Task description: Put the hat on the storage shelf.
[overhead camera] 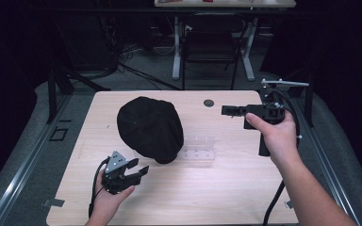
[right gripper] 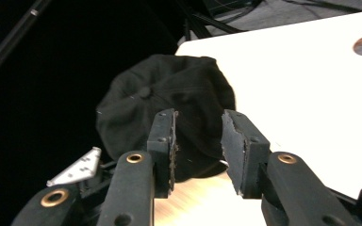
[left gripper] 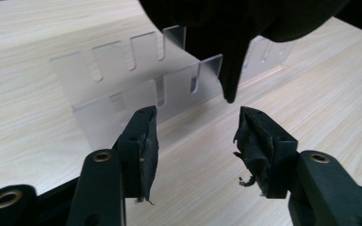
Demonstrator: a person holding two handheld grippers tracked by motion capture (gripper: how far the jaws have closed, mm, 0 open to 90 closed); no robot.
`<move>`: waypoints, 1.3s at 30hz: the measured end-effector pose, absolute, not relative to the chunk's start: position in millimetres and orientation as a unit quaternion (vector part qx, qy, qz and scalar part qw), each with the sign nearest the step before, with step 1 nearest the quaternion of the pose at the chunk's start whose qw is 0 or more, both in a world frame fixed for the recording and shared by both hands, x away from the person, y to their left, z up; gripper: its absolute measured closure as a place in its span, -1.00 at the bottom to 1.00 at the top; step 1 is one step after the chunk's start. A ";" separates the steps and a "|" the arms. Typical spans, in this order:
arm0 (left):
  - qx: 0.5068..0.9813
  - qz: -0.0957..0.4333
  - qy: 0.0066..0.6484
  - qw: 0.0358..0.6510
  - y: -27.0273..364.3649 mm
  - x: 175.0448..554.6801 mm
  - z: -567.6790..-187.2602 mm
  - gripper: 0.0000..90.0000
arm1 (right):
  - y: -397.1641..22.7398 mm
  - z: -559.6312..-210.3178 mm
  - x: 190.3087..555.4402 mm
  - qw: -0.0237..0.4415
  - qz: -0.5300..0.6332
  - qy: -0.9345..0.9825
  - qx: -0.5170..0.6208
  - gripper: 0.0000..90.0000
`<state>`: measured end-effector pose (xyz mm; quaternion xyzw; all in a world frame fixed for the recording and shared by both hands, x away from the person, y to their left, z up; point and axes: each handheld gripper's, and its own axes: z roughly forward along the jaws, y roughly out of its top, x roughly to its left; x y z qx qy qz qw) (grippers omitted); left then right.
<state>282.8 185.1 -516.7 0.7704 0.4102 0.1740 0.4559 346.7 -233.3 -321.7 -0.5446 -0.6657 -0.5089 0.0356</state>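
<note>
Black cap (overhead camera: pixel 150 128) sits draped over a clear slotted acrylic stand (overhead camera: pixel 199 149) near the middle of the table (overhead camera: pixel 226 188), crown toward far-left, low edge hanging down at the near side. In the left gripper view the cap's edge (left gripper: pixel 231 70) dangles to a point just above and between the tool's pads, w/ the stand (left gripper: pixel 136 80) right behind it.

Left tool (overhead camera: pixel 135 170) is near-left of the cap, jaws spread wide, nothing btwn them; pads not touching fabric. Right tool (overhead camera: pixel 227 110) is held up at the far-right, well apart from the cap, pointing left toward it; jaws also parted & empty. From its own view the cap (right gripper: pixel 169 99) lies beyond the jaws, not in them.

Step in hand, as I read it: cap looks set on the stand and let go, left tool free of the hem. Could equally be a fresh approach to that hem — can't tell which.

Next move prob calls for either backing the left tool off w/o snagging the hanging edge, or nudging fwd & pinching that edge cleanly, keeping clear of the stand so it doesn't tip.
</note>
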 end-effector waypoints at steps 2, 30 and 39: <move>0.767 0.176 0.415 0.457 190.3 281.4 -517.4 0.05 | -235.3 -323.5 344.5 0.030 -0.507 -0.668 -0.545 0.43; 0.742 0.181 0.467 0.446 230.3 278.8 -543.3 0.02 | -254.0 -404.0 303.7 -0.050 -0.428 -0.713 -0.553 0.34; 0.745 0.181 0.465 0.442 229.2 279.7 -548.5 0.01 | -258.4 -449.2 289.3 -0.087 -0.409 -0.711 -0.565 0.27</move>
